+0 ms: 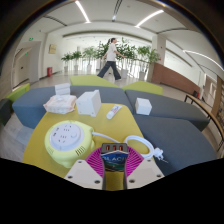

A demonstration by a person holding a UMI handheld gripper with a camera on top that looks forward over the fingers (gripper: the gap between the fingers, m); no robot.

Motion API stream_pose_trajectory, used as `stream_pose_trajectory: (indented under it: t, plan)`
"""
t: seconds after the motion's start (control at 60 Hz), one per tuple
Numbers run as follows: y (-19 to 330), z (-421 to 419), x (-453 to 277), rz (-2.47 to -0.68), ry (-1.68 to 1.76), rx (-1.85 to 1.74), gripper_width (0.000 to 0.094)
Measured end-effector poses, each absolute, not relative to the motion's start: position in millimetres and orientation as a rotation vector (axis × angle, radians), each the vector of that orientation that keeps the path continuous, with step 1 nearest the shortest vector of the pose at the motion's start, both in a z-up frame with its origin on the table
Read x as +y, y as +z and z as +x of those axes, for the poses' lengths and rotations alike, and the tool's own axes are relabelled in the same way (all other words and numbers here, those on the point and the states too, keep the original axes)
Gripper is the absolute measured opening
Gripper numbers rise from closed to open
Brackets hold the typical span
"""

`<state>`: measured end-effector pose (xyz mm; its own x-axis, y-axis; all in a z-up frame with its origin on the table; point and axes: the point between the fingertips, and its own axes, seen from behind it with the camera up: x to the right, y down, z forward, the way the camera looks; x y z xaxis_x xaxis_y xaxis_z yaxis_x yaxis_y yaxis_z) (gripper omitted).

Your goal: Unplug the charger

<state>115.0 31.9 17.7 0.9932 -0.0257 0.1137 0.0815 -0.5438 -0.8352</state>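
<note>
White charger (138, 148) is sitting beside a round power strip (68, 141) on the yellow bench (120, 125), its cable looping nearby. The claw (113, 172) is clamping a dark labelled block (113, 158) between its pads, probably the plug end, with the charger just ahead.

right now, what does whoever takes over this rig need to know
Gripper: fingers at either side of the black charger; whether they press on it cannot be told.
Charger sits just ahead of the fingertips on the yellow table, its white cable looping off to one side.
A round white power strip lies beside the charger.
Done: gripper is at the charger.
Left: get a firm grip and pull it free; where it is plugged in is hidden.
A person walks in the background.
</note>
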Motion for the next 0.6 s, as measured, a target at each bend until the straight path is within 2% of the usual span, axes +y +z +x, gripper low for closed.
stream_pose_trajectory:
  t: [0.067,0.117,0.25,0.3,0.333,0.35,0.367,0.417,0.483,0.6]
  plan:
    - [-8,116,22,-2.202,-0.126,-0.054,0.0244]
    - [-3,117,27,-2.164,-0.12,-0.049,0.0276]
    - [-7,117,29,-2.213,-0.125,-0.063,0.0377]
    - [-8,116,22,-2.251,-0.121,-0.058,0.0523]
    - [-4,113,21,-2.26,-0.113,-0.053,0.0689]
    - [-2,113,21,-2.256,-0.105,-0.052,0.0807]
    - [3,112,17,-2.25,-0.097,-0.053,0.0876]
    - [16,108,10,-2.236,-0.074,-0.058,0.0818]
    - [33,106,0,-2.232,-0.075,-0.062,0.0849]
    - [76,107,-33,-2.192,-0.081,-0.088,0.0851]
